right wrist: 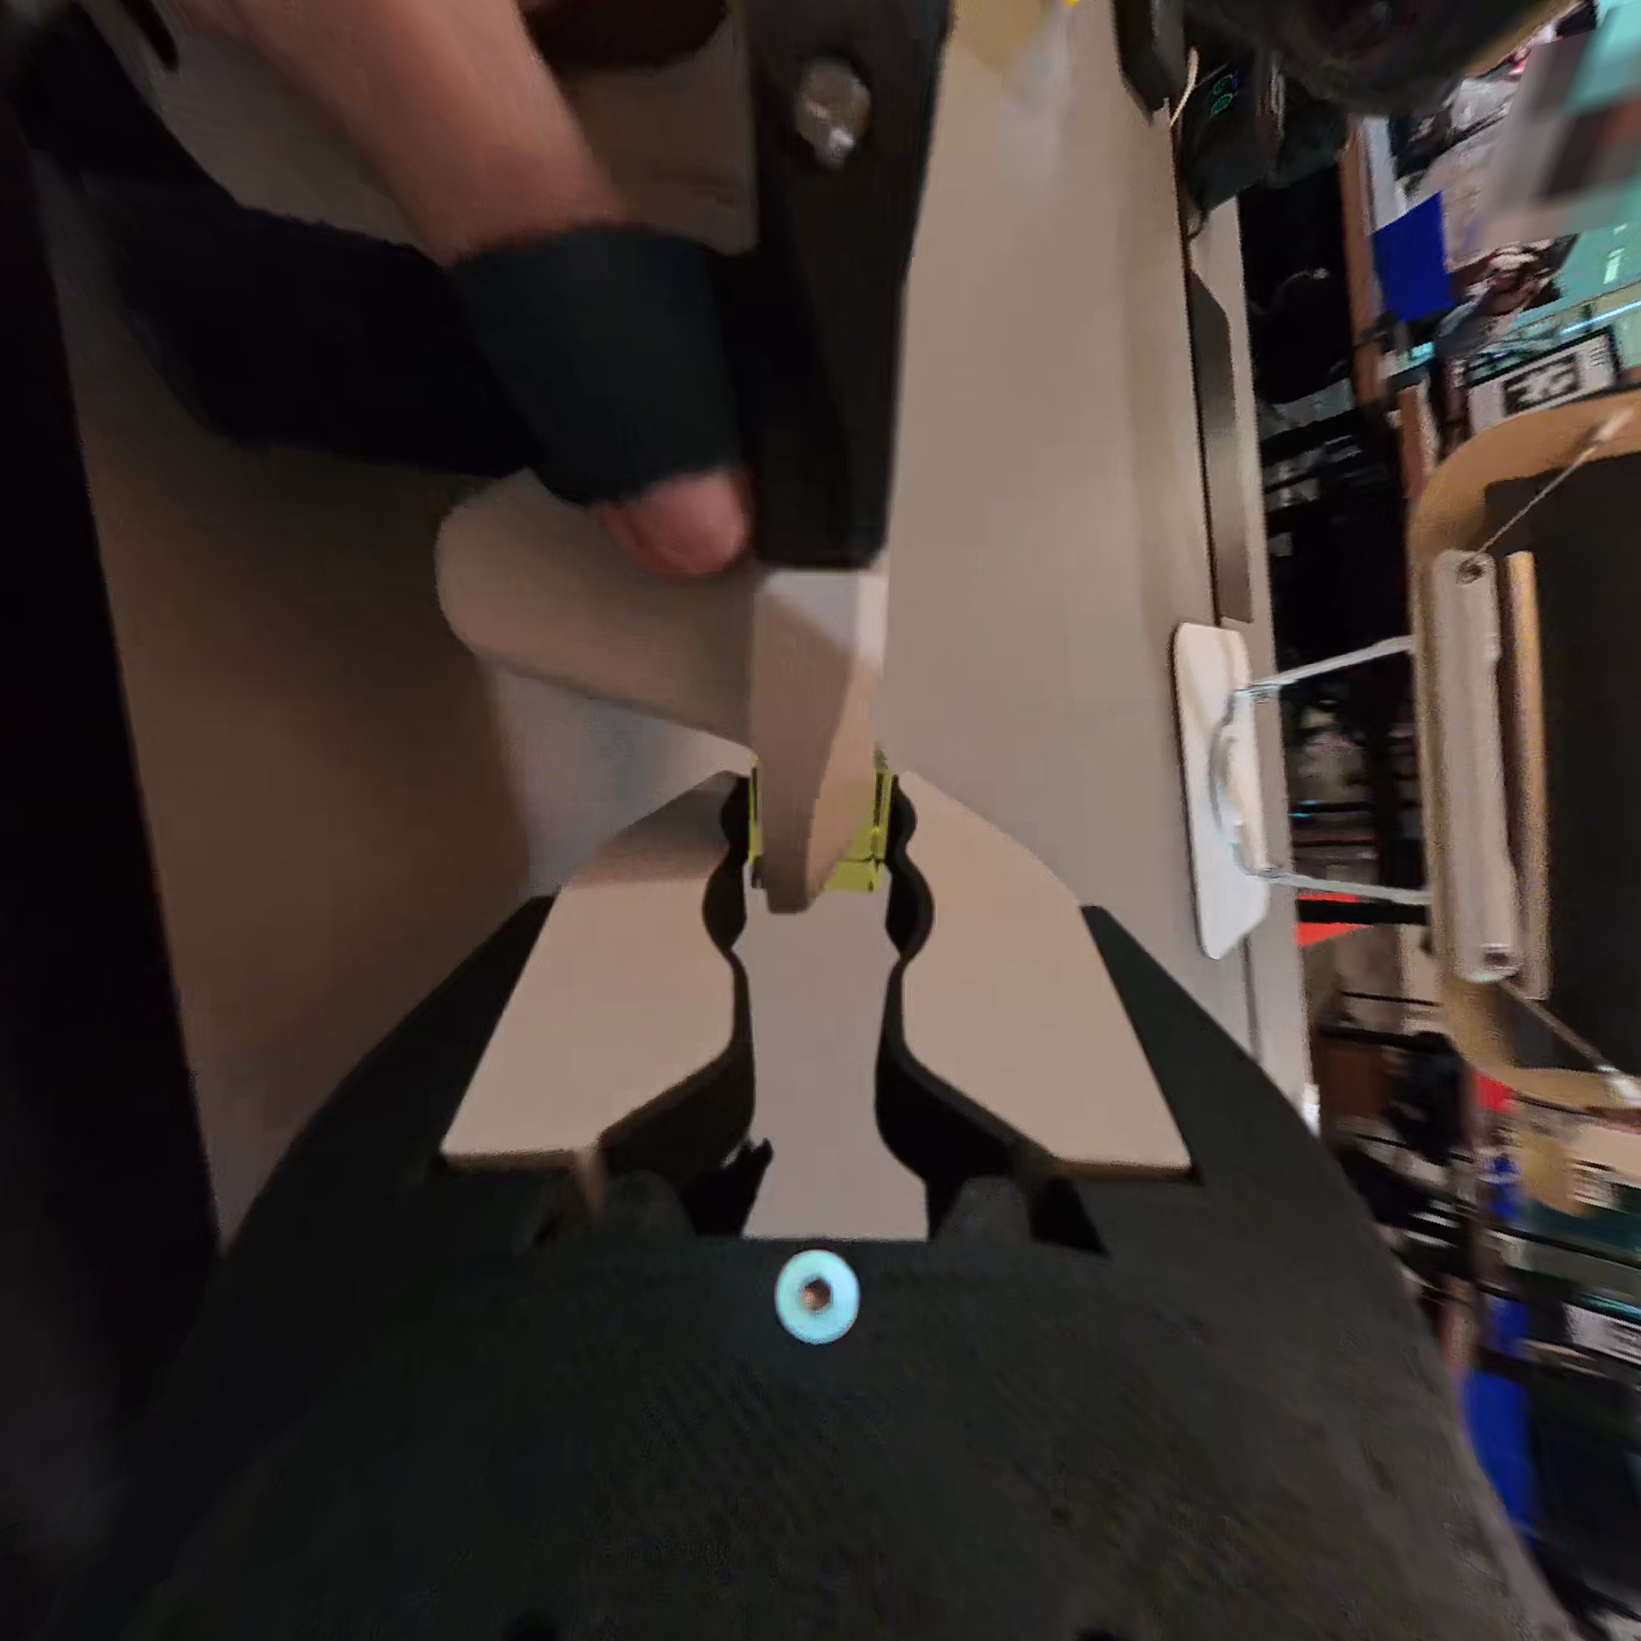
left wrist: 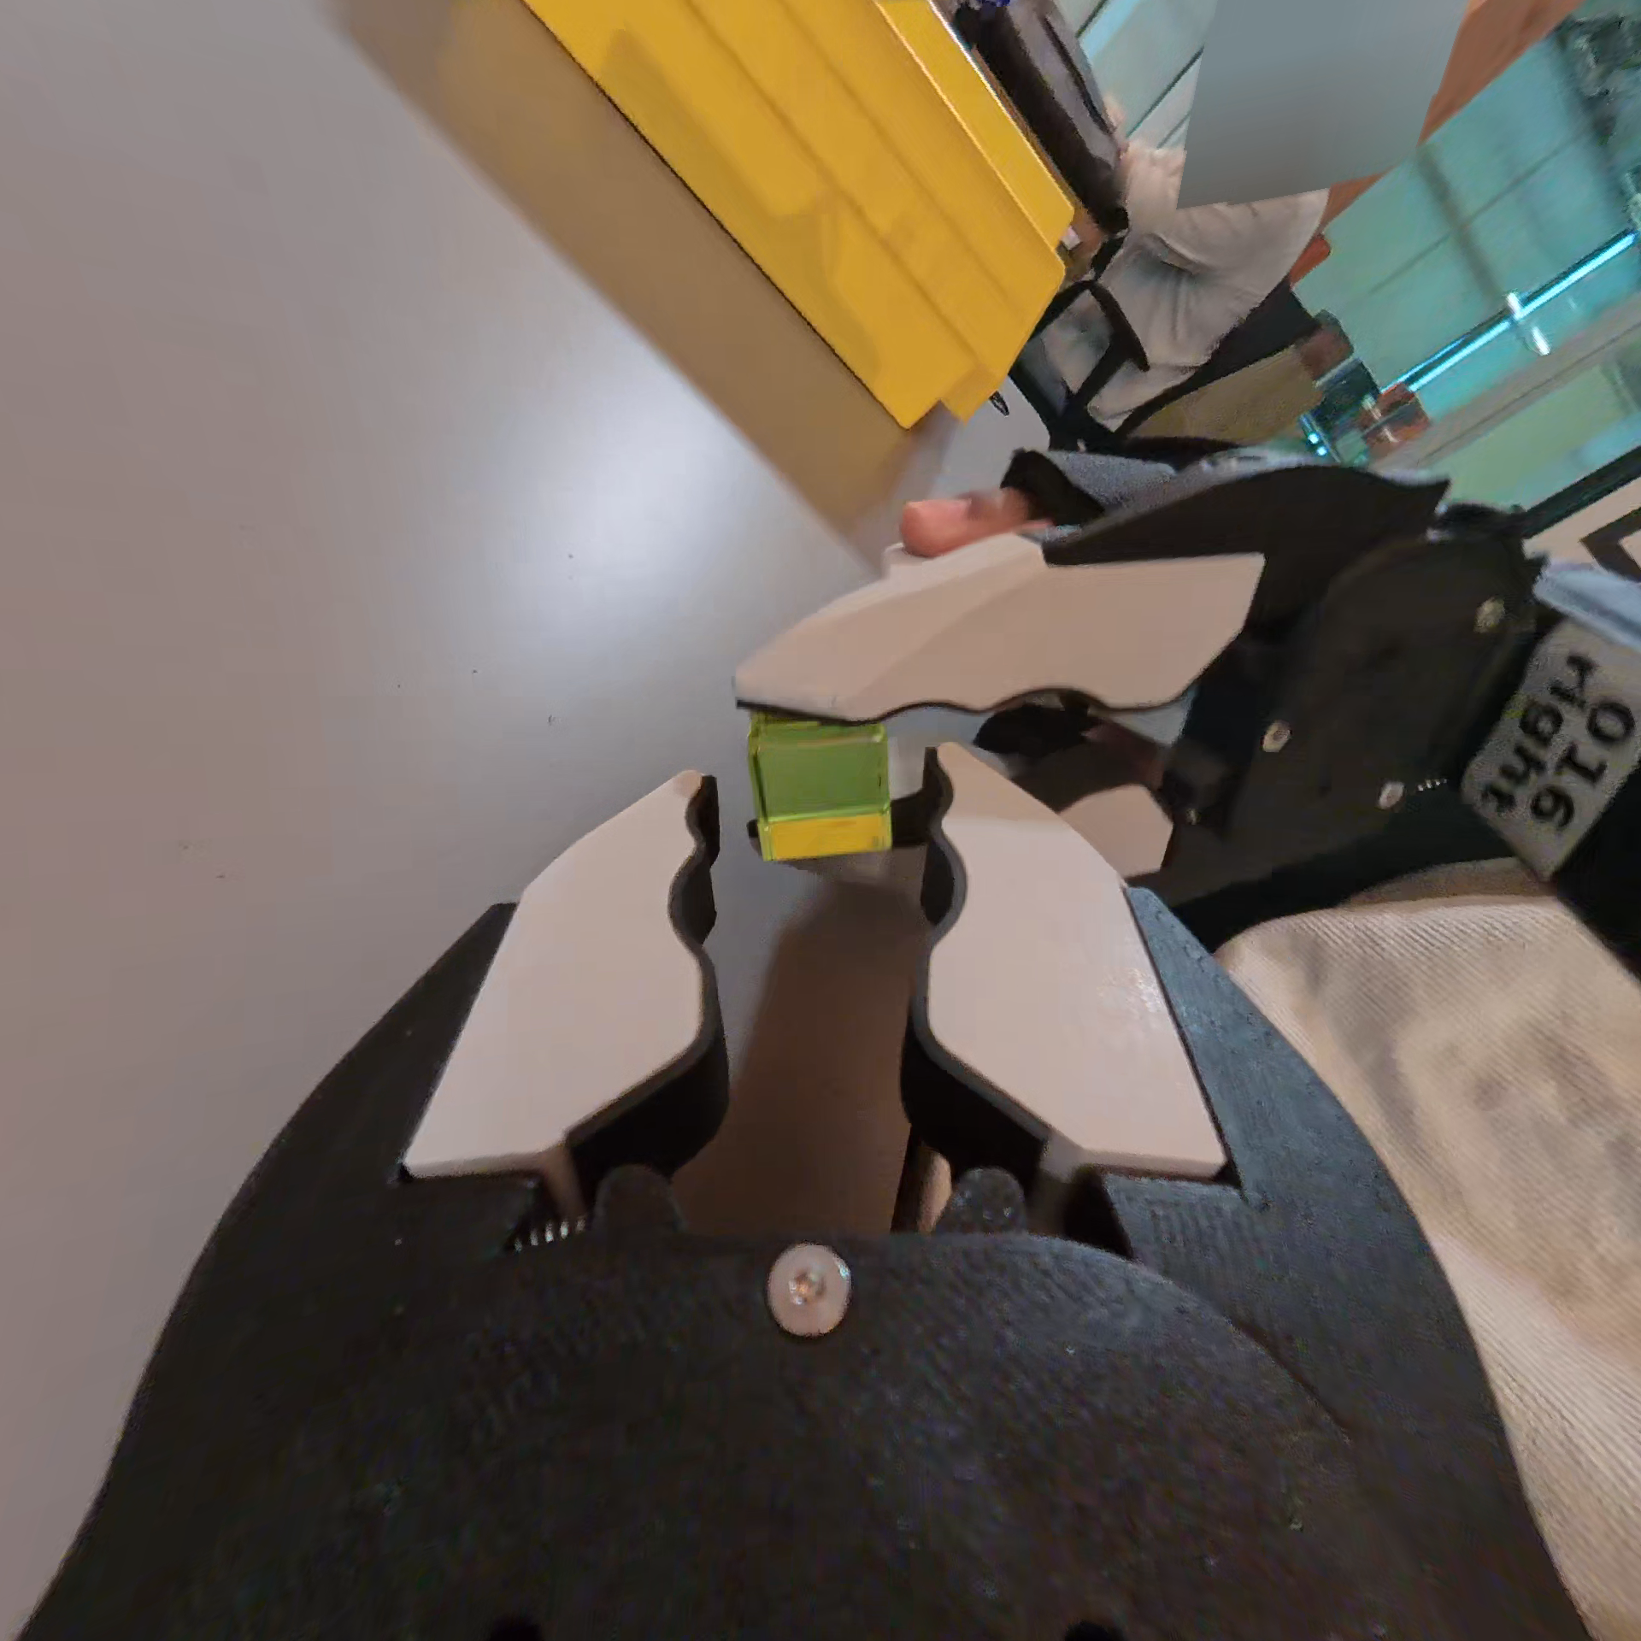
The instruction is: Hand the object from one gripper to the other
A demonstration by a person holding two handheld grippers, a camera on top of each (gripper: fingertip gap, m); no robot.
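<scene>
Handover above a pale table. The right gripper clamps a small green block between its fingertips. The left gripper brackets the same block with its jaws spread, a gap visible on each side of it. A yellow bin lies well apart toward the table's far edge.

Both wrist cameras look close along their fingers, seemingly crosswise, sharing the green block.
</scene>
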